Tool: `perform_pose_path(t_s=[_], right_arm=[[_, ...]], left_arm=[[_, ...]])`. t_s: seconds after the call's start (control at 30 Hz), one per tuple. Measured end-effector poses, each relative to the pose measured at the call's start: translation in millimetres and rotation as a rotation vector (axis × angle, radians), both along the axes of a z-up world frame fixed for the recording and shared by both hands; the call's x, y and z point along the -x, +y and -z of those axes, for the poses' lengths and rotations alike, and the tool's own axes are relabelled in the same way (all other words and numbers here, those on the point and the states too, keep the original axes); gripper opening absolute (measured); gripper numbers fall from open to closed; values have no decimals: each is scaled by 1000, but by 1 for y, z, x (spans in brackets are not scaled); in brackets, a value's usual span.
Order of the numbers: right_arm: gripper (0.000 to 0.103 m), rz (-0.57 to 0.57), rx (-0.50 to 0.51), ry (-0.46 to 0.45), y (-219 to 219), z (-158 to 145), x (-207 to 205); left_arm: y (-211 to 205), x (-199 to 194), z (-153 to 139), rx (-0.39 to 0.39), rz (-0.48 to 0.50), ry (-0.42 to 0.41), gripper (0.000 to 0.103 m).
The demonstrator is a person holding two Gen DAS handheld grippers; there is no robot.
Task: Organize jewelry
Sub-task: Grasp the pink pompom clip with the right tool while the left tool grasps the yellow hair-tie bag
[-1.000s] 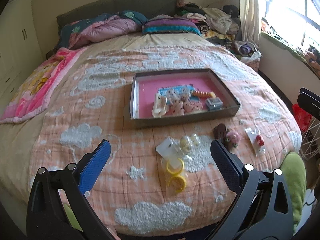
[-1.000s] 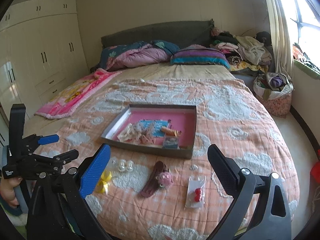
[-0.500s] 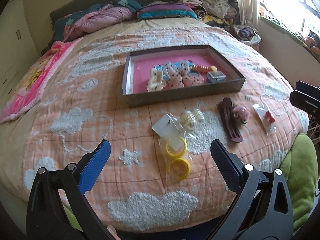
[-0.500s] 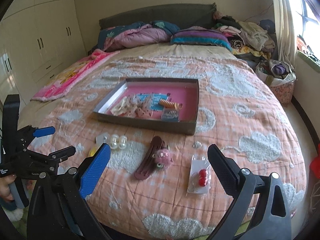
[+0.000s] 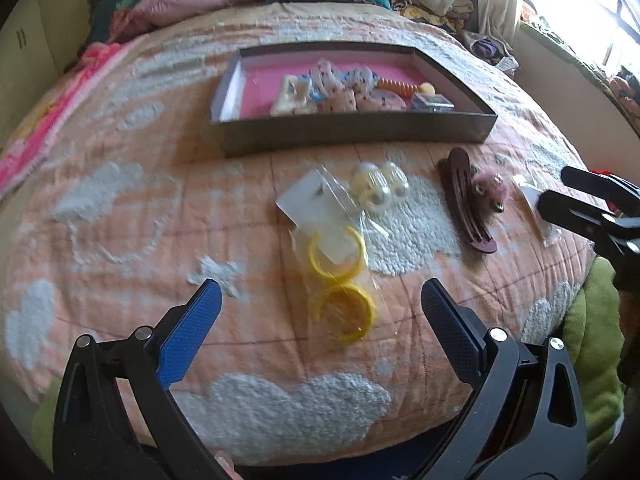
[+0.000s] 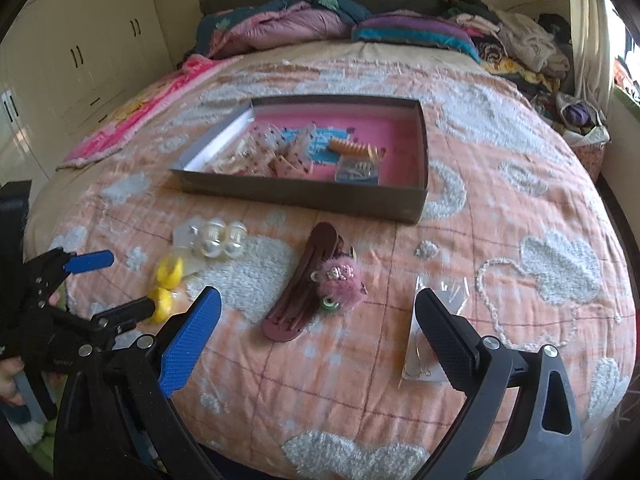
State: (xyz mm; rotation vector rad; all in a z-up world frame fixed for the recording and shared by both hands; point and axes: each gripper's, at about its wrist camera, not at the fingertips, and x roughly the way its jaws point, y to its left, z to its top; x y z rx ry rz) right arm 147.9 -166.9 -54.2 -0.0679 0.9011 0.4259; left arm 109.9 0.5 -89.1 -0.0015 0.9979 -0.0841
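Observation:
A dark tray with a pink floor (image 5: 360,132) (image 6: 304,196) sits mid-bed and holds several hair pieces. In front of it lie a clear packet of yellow hoops (image 5: 340,276) (image 6: 166,284), a packet of pearl pieces (image 5: 380,188) (image 6: 218,238), a brown hair clip with a pink fuzzy charm (image 5: 470,204) (image 6: 312,284) and a small clear packet (image 6: 424,340) (image 5: 532,200). My left gripper (image 5: 316,320) is open, just short of the yellow hoops. My right gripper (image 6: 318,332) is open, low over the bed; its right finger covers part of the small clear packet.
The bed has an orange quilt with white cloud tufts (image 6: 520,208). Pillows and heaped clothes (image 6: 400,28) lie at the head. White wardrobes (image 6: 80,48) stand to the left, a window (image 5: 600,8) to the right. A green cushion (image 5: 588,328) sits at the bed's near right edge.
Both grippers have moved forward and down toward the bed. The yellow hoops now sit between my left fingers' line, and the small clear packet has come under my right finger.

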Motion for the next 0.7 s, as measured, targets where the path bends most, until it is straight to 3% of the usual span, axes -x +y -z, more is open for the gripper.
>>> perform_pose_path(t_s=[0.07, 0.13, 0.3, 0.37, 0.4, 0.43, 0.5, 0.53, 0.6, 0.67, 0.7], right_arm=[[96, 2, 15, 13, 2, 8, -8], [84, -4, 30, 29, 5, 16, -17], [70, -4, 54, 68, 10, 35, -33], [58, 2, 62, 90, 11, 44, -39], [45, 2, 58, 100, 10, 47, -40], [38, 0, 46, 112, 10, 50, -41], [34, 6, 30, 119, 7, 53, -40], [27, 10, 27, 117, 7, 52, -39], [27, 22, 0, 110, 2, 44, -35], [26, 31, -20, 89, -3, 32, -29], [26, 35, -26, 77, -5, 27, -26]], left_arm=[[0, -1, 5, 10, -2, 9, 93], [1, -2, 9, 24, -10, 17, 91], [2, -5, 16, 49, -14, 39, 88], [4, -6, 18, 61, -21, 43, 87], [5, -7, 18, 65, -24, 44, 87], [5, -7, 19, 69, -27, 45, 84], [7, -9, 22, 81, -33, 51, 78], [7, -10, 24, 86, -32, 59, 72], [6, -12, 29, 85, -33, 78, 58], [4, -13, 30, 77, -25, 77, 36], [3, -13, 29, 67, -28, 70, 34]])
